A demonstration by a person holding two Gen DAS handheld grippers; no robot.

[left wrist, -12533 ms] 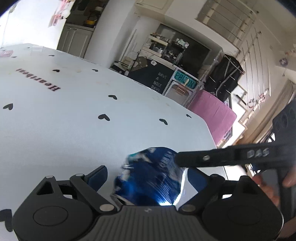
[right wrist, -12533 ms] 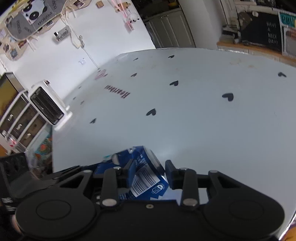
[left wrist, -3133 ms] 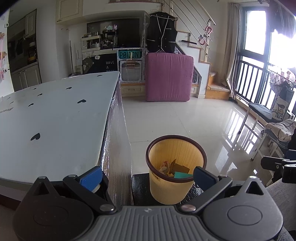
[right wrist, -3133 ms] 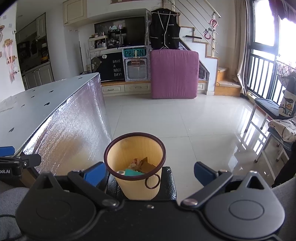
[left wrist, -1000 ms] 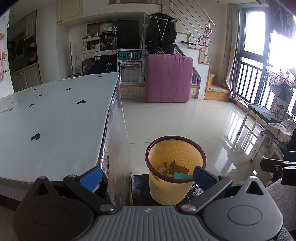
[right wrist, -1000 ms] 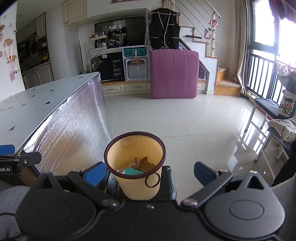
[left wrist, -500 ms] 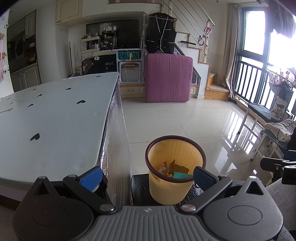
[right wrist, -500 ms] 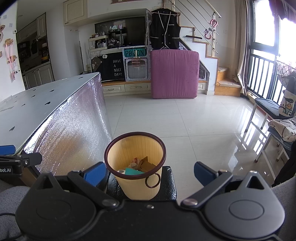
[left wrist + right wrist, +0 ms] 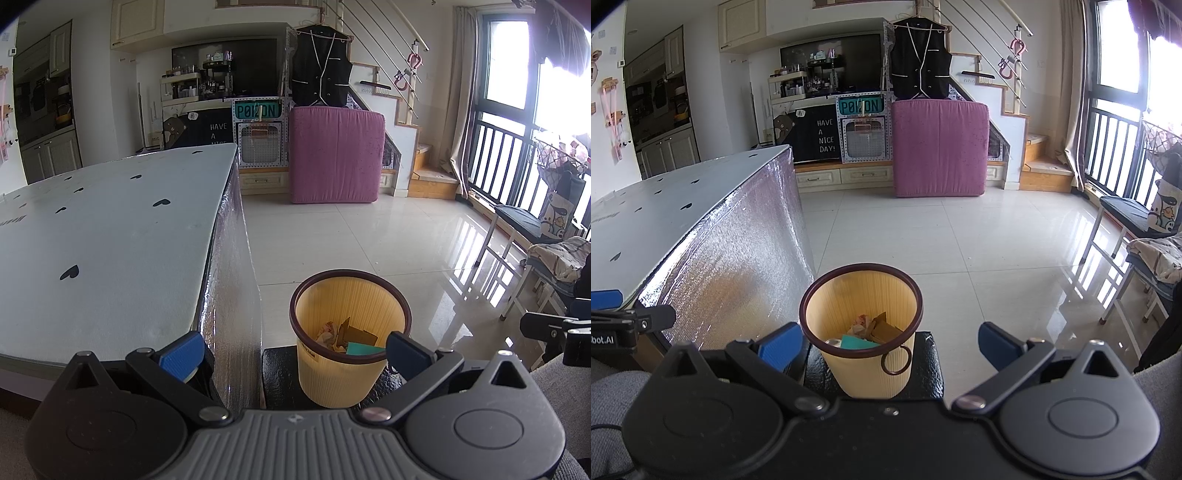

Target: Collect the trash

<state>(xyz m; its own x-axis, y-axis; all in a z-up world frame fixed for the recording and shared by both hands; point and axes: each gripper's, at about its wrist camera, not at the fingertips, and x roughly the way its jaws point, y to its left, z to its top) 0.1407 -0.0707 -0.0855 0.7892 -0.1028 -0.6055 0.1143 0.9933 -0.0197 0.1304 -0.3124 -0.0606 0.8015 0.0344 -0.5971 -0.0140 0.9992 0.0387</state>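
Observation:
A yellow ribbed bin (image 9: 349, 336) with a dark brown rim stands on a black stool (image 9: 280, 376) beside the table. Inside it lie crumpled paper, brown card, a teal piece (image 9: 857, 341) and a can top (image 9: 833, 342). My left gripper (image 9: 293, 349) hangs open just short of the bin, its blue pads (image 9: 181, 350) wide apart with nothing between them. My right gripper (image 9: 886, 345) is open too, with the bin (image 9: 862, 325) between and beyond its spread fingers. Each gripper shows at the edge of the other's view.
The white table (image 9: 103, 236) with black hearts fills the left; its foil-covered side (image 9: 738, 266) faces the bin. Glossy tiled floor (image 9: 369, 236) stretches ahead to a pink mattress (image 9: 336, 155). A chair with cloth (image 9: 554, 258) stands at the right by the balcony railing.
Over the last second nothing has visibly moved. Much earlier both grippers were at a crushed blue can on the table; now both are open and empty at the bin.

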